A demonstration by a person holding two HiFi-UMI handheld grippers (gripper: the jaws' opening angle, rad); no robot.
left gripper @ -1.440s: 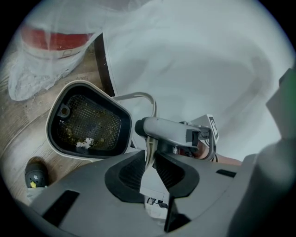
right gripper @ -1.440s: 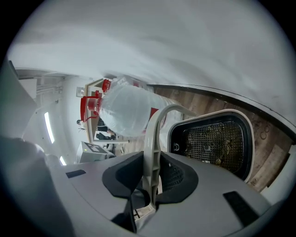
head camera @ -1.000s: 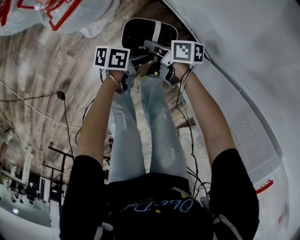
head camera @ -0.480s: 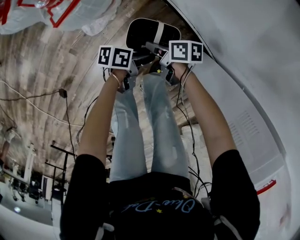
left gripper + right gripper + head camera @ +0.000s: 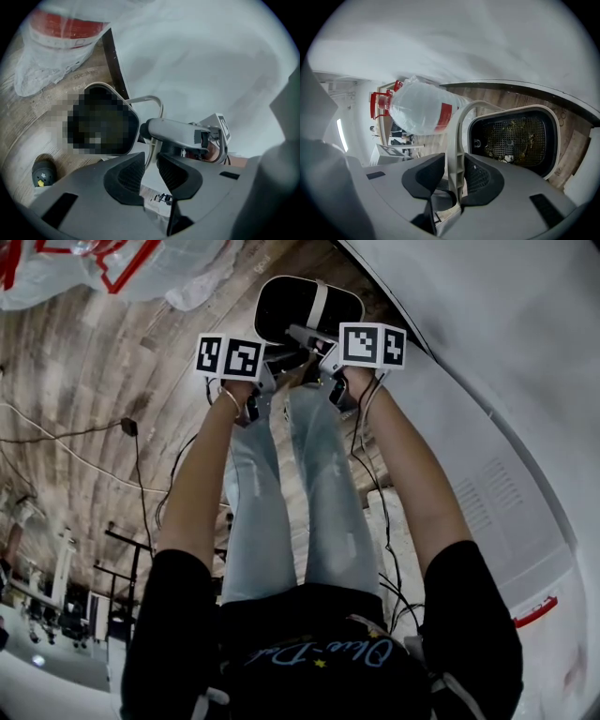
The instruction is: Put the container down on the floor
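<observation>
The container is a black bin with a white rim and a white bail handle. It sits low over the wood floor, just past the person's feet. My right gripper has the flat ribbed handle between its jaws. They are opening, and a gap shows at the left pad. The bin's mesh-lined inside and rim lie just to the right. My left gripper is shut on the handle's thin edge, with the right gripper straight ahead of it.
A big clear water bottle with red trim lies on the floor beyond the bin. A white wall curves along the right. Cables trail over the planks at the left. The person's jeans-clad legs stand below the grippers.
Both grippers and the container have drifted slightly away from the person, toward the top of the head view. The arms are stretched a little further down.
</observation>
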